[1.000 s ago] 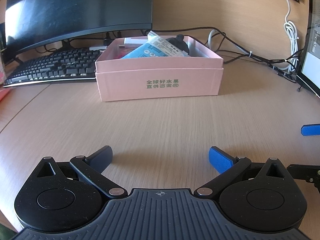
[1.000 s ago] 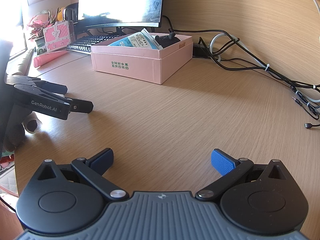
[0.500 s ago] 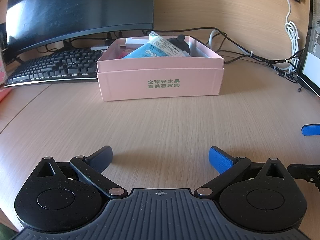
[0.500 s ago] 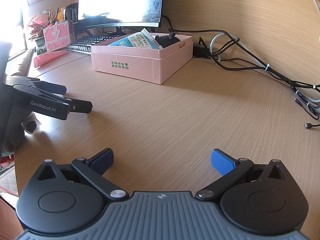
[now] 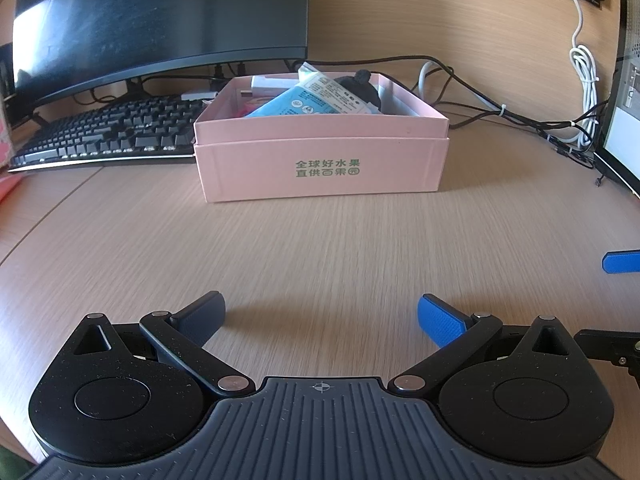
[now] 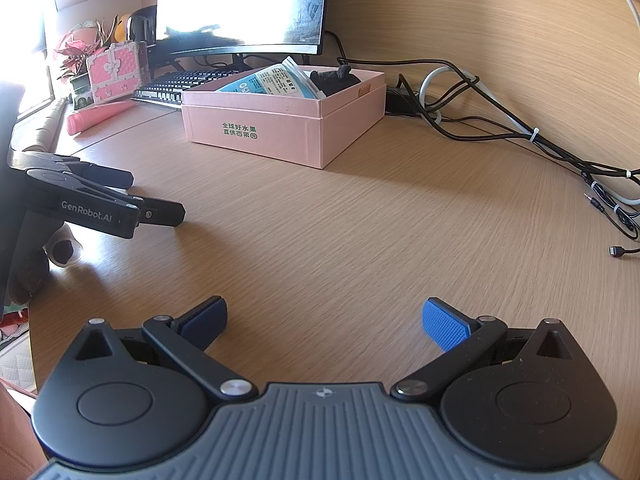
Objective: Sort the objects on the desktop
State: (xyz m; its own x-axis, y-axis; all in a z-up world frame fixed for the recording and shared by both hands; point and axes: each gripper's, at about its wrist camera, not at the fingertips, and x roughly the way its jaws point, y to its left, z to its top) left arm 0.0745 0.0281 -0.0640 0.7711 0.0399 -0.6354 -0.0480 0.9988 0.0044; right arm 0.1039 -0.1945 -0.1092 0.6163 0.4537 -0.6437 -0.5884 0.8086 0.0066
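Note:
A pink cardboard box (image 5: 320, 160) (image 6: 276, 128) with green print stands on the wooden desk. Inside it lie a blue-and-white packet (image 5: 316, 96) (image 6: 272, 82), a black fuzzy item (image 5: 360, 84) (image 6: 334, 78) and a white stick-shaped item (image 5: 274, 82). My left gripper (image 5: 320, 316) is open over bare desk, well in front of the box, holding nothing. My right gripper (image 6: 324, 322) is also open and empty, farther right. In the right wrist view the left gripper (image 6: 156, 196) shows at the left edge. A blue pad of the right gripper (image 5: 622, 262) shows in the left wrist view.
A black keyboard (image 5: 104, 136) and a curved monitor (image 5: 160, 20) stand behind the box on the left. Black and white cables (image 6: 520, 136) trail along the wall to the right. A pink trinket box (image 6: 114, 76), a pink tube (image 6: 100, 114) and a plant (image 6: 72, 56) sit far left.
Both grippers stay open and nearly still. The left wrist view has crept slightly forward toward the box.

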